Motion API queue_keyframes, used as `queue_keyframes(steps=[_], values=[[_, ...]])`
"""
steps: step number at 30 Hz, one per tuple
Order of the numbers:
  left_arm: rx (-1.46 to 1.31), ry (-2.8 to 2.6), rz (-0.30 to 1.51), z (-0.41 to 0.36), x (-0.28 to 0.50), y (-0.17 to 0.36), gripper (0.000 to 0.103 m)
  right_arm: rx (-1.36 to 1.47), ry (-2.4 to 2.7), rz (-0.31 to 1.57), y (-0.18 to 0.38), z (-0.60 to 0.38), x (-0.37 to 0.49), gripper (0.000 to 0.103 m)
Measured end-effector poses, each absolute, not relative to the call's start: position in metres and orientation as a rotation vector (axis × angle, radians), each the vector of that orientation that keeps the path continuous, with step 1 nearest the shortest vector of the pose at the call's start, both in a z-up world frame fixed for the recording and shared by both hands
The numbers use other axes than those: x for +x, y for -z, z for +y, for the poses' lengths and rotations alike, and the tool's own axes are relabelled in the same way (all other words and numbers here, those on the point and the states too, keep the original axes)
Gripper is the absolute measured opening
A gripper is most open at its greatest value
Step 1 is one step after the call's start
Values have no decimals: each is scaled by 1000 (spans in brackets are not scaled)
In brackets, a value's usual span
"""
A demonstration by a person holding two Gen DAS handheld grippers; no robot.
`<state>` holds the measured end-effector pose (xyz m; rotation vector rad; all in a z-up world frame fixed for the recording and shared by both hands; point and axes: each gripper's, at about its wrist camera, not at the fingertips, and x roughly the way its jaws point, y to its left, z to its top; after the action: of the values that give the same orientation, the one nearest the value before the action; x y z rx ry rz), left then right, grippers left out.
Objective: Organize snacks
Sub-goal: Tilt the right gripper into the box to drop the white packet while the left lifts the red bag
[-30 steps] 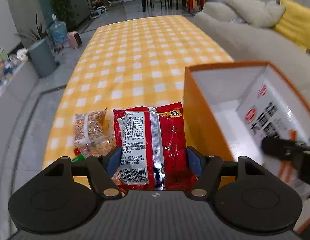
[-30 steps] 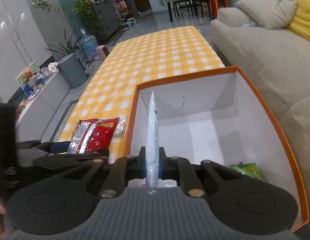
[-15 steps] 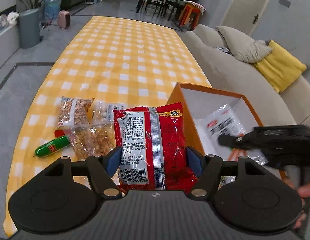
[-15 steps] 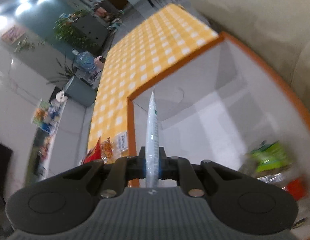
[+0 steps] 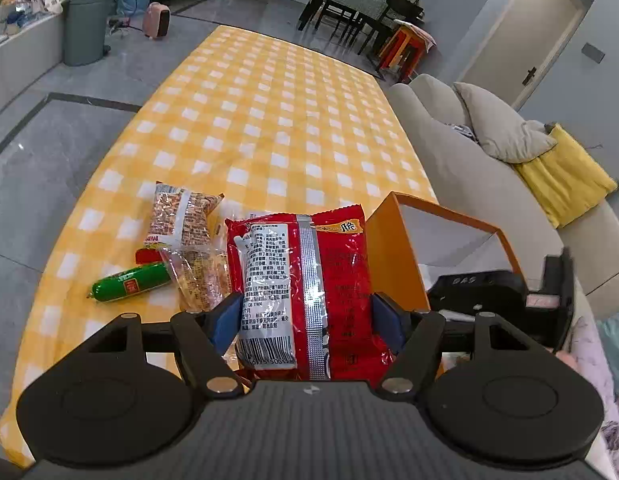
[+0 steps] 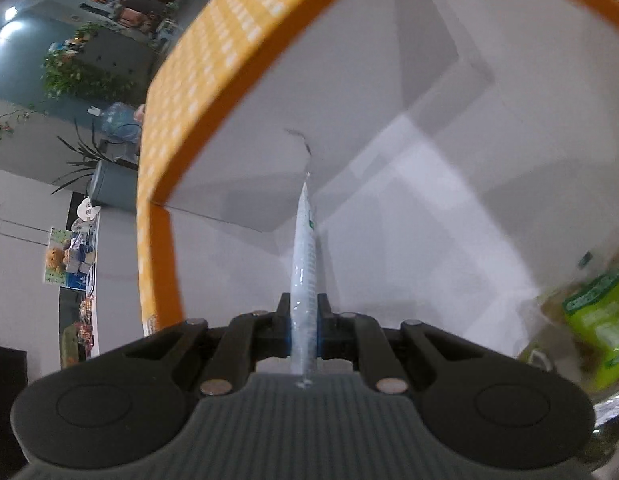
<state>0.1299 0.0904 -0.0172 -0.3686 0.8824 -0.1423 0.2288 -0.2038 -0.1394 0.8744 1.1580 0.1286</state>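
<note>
The left gripper (image 5: 305, 318) stands wide, its blue pads pressed against both side edges of a red snack packet (image 5: 305, 280), which is held upright at lower centre of the left wrist view with its printed back label and barcode facing the camera. Behind it, the yellow checked tablecloth (image 5: 269, 120) fills the middle of the frame. At centre left on the cloth lie a green sausage stick (image 5: 129, 282), a clear packet of orange-brown snacks (image 5: 197, 276) just beside it, and a nut packet (image 5: 181, 216) above them; a small red item beside the sausage is too hidden to identify. The orange box (image 5: 397, 248) with a white interior stands at centre right, immediately right of the red packet. The right gripper (image 6: 304, 336) is fully closed on a thin white packet (image 6: 305, 264), seen edge-on at centre of the right wrist view and pointing into the box interior. A green snack bag (image 6: 597, 320) lies on the box floor at the right edge, blurred. A beige sofa (image 5: 469, 160) with a yellow cushion (image 5: 565, 176) occupies the right of the left wrist view.
</note>
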Motion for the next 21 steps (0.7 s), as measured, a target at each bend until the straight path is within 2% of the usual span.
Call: queue_keyframes(steps=[3, 9, 10, 11, 14, 21], values=[[-361, 128, 850, 92, 127, 16, 80, 960, -153, 1202, 154, -202, 225, 10], [-347, 125, 869, 89, 128, 18, 80, 889, -143, 1267, 159, -194, 221, 20], [-343, 124, 872, 88, 128, 19, 80, 873, -146, 1273, 157, -194, 221, 24], [-340, 125, 873, 87, 128, 18, 80, 850, -151, 1274, 154, -191, 224, 35], [-331, 133, 873, 85, 127, 17, 80, 748, -150, 1263, 139, -188, 225, 53], [-302, 149, 863, 78, 124, 12, 79, 644, -194, 1219, 104, -191, 218, 56]])
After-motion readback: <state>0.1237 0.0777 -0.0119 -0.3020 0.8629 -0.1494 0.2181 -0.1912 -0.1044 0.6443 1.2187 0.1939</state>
